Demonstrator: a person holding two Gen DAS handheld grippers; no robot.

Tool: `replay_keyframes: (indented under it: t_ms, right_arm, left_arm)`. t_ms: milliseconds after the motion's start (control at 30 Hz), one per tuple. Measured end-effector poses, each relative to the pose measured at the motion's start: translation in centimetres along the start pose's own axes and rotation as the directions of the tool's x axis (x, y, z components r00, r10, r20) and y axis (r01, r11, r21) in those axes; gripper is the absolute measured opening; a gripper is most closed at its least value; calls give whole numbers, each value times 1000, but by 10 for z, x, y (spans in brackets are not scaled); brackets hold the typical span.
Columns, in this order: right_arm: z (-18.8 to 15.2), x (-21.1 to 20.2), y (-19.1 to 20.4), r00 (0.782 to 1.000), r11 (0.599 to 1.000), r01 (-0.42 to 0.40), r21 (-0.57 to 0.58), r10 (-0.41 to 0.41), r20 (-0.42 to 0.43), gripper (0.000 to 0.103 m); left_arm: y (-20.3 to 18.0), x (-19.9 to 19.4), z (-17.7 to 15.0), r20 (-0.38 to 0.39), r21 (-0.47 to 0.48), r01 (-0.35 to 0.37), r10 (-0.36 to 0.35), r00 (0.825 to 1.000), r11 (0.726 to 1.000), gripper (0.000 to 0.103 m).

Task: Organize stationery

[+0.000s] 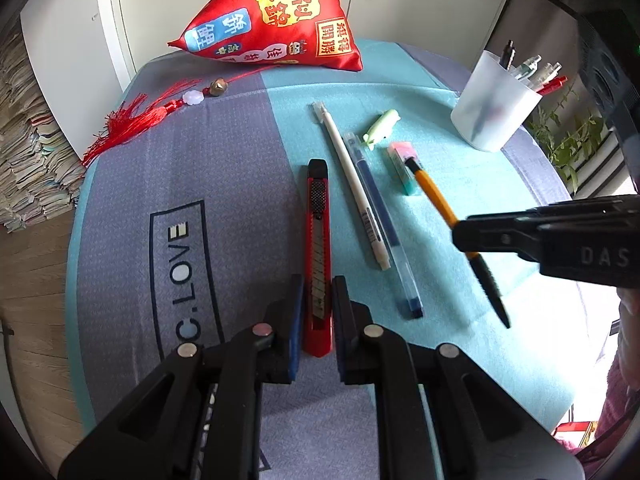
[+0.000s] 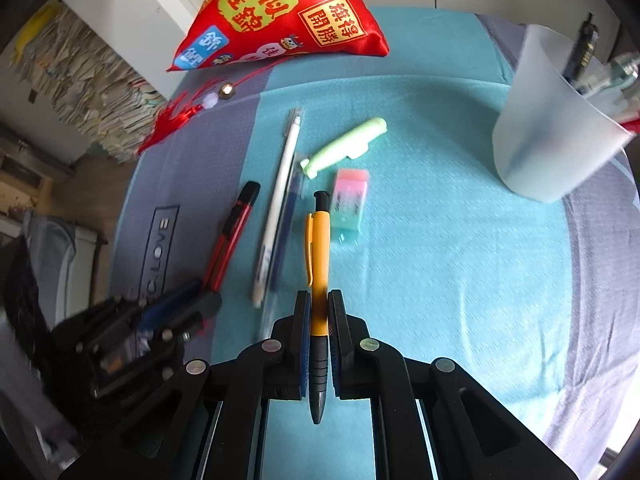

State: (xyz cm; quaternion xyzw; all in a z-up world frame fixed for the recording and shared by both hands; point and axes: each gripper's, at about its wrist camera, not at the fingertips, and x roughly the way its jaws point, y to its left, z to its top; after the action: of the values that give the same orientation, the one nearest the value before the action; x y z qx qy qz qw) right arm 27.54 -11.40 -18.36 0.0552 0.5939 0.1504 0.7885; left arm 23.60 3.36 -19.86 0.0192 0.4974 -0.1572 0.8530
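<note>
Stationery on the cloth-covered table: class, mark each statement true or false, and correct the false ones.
1. The right gripper is closed on the orange pen. True.
2. The left gripper holds the white pen. False: its fingers sit on either side of the red utility knife; the white pen lies free on the cloth.
3. The translucent cup already has pens standing in it. True.
4. The eraser is inside the cup. False: it lies on the cloth near the green highlighter.
5. The red cushion covers the utility knife. False: it sits at the table's far side, apart from the knife.
</note>
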Motion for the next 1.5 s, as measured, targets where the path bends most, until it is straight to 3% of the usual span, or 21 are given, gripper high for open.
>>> replay_keyframes:
  t_ms: [400,533,700,767,867,967,1500]
  right_arm:
    - [-58,-16,-20,999,999,3,-53,-5,-41,9]
    - [-69,-16,-18,997,993,39,-107,-45,-55,9]
    - [-70,-13,-20,997,994,22,-107,-30,-69,9]
    - [-69,-13,-21,997,995,15,-99,-22,-68,10]
    - [-64,-16,-23,998,996,27,-87,-31,-49,18]
    - [-55,-15,-22,999,996,39,-76,-41,-31,27]
    - [-38,-3,-9,994,985,105,-137,-110,-23,27]
  left_arm:
    - [3,-32,-49,-34,50,-35,37,999,998,12]
    - [-3,-38,-59,-40,66,-49,51,998,997,11]
    - [-9,-38,-51,-24,74,-67,69,997,995,17]
    - [-11,-39,-46,-6,79,-81,82,997,994,30]
    - [-14,-36,-33,22,85,-100,99,995,991,39]
    - [-15,-27,-21,17,83,-122,121,992,989,40]
    - [-13,4,-3,-44,81,-129,132,990,988,38]
